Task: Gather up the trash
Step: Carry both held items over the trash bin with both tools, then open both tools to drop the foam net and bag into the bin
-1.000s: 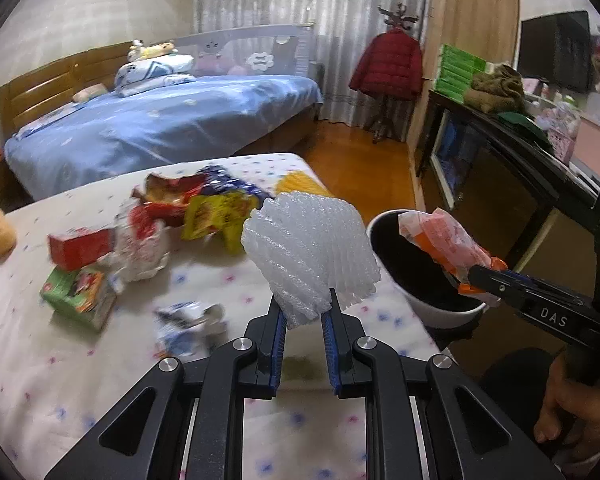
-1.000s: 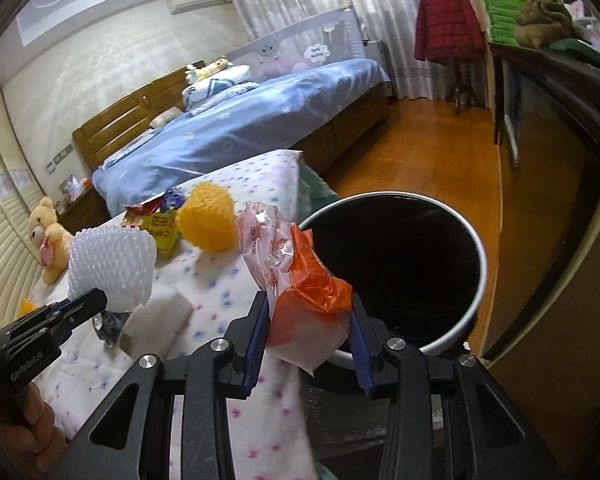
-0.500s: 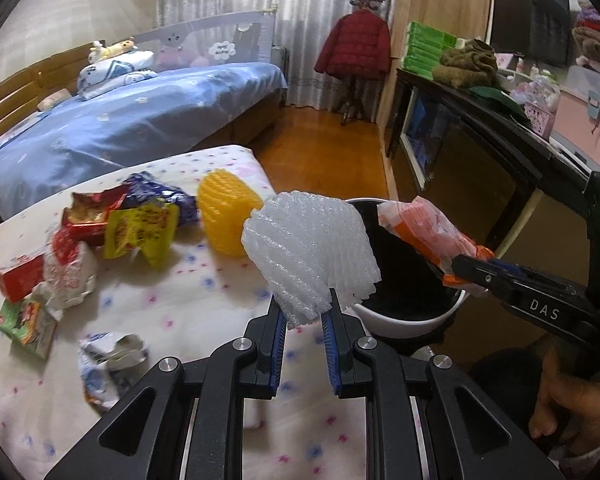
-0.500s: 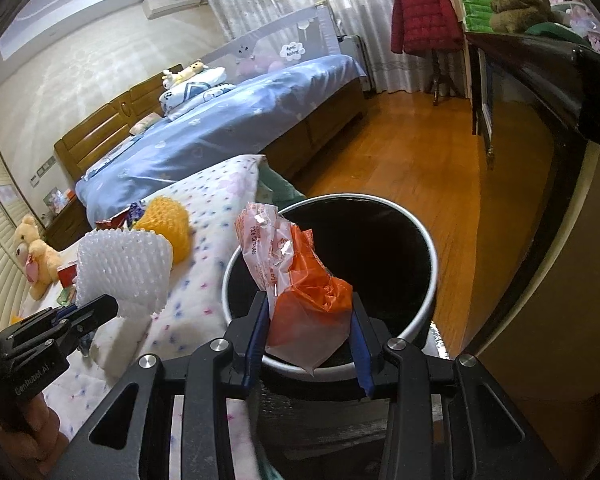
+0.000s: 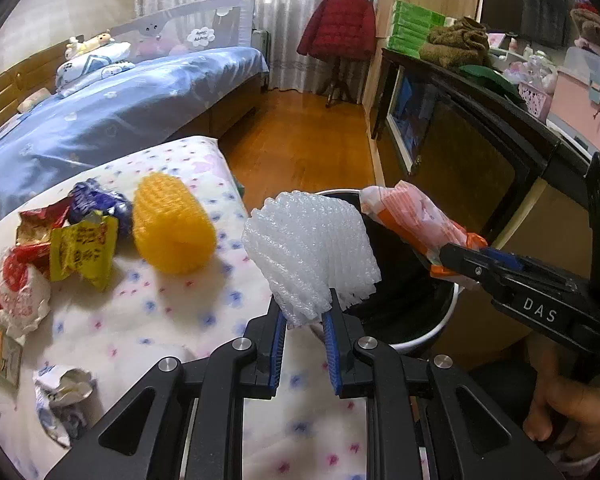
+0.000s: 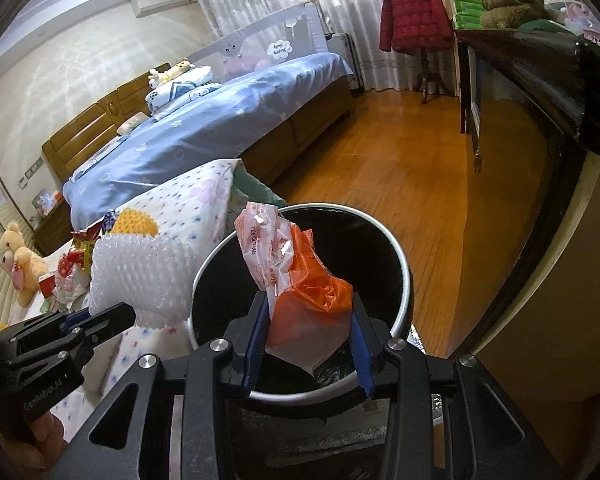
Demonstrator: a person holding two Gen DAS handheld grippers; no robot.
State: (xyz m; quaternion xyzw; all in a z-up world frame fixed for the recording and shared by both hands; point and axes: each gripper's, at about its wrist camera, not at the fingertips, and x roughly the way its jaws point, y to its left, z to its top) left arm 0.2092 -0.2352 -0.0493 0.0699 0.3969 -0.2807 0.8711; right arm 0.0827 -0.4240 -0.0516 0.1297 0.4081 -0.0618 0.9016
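- At the far left of the left wrist view, crumpled snack wrappers (image 5: 55, 248) lie in a loose heap on the spotted bedspread (image 5: 171, 320), with a crushed white wrapper (image 5: 61, 396) apart from them, nearer the camera.
- Just right of the heap rests a yellow foam net (image 5: 171, 232), on its side near the bed's corner.
- The left gripper (image 5: 306, 322) is clamped on the lower edge of a white foam net (image 5: 312, 260), which fans upward beside the bin's near rim.
- The trash bin (image 6: 404, 276), round with a pale rim and black lining, stands on the wooden floor (image 6: 404, 184) right against the bed.
- The right gripper (image 6: 310, 314) pinches an orange-and-clear plastic bag (image 6: 300, 288) between its blue pads, holding it over the bin's opening.
- A hand (image 5: 572, 408) grips that gripper's handle at the lower right.
- A dark cabinet (image 5: 480, 152) runs along the right side.
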